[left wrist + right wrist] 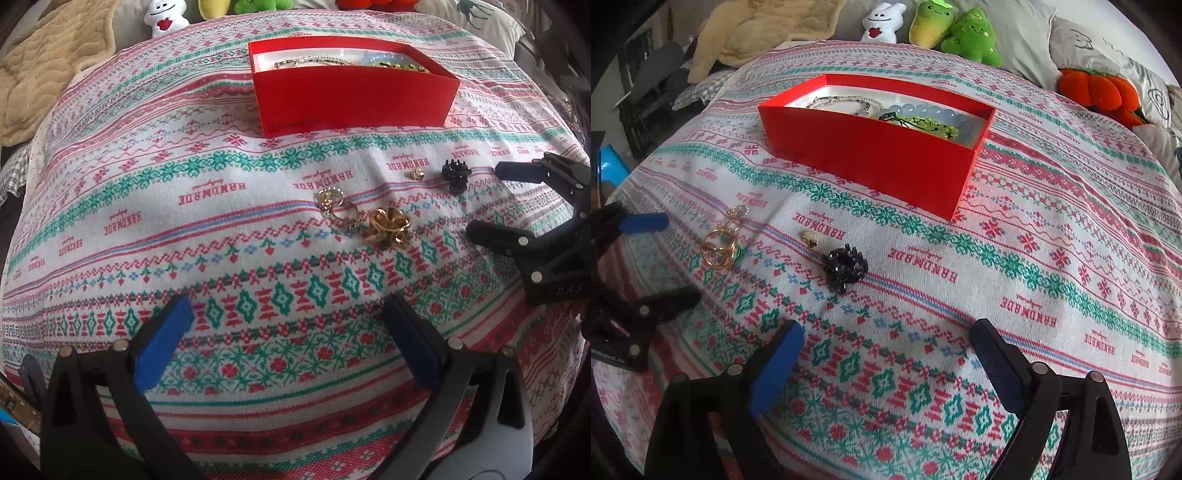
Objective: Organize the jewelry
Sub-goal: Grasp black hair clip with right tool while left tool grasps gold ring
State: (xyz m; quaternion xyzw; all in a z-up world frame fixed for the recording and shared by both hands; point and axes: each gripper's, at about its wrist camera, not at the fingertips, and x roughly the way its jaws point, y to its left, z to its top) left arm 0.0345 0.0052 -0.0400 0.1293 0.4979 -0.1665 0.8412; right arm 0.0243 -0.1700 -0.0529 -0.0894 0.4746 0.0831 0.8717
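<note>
Your left gripper [288, 325] is spread wide and holds nothing, hovering over the patterned cloth [147, 206]. Ahead of it, slightly right, lie the tangled gold rings [334, 205] and a chunky gold piece [391, 223] touching them. Farther right sit a small gold stud [417, 172] and a black hair claw [456, 175], which lies just ahead and left of your right gripper [886, 354], also wide apart and empty. Beyond everything stands the red box [871, 155], already holding bead bracelets [923, 118] and a chain. So part is stowed; four loose pieces seem left.
</note>
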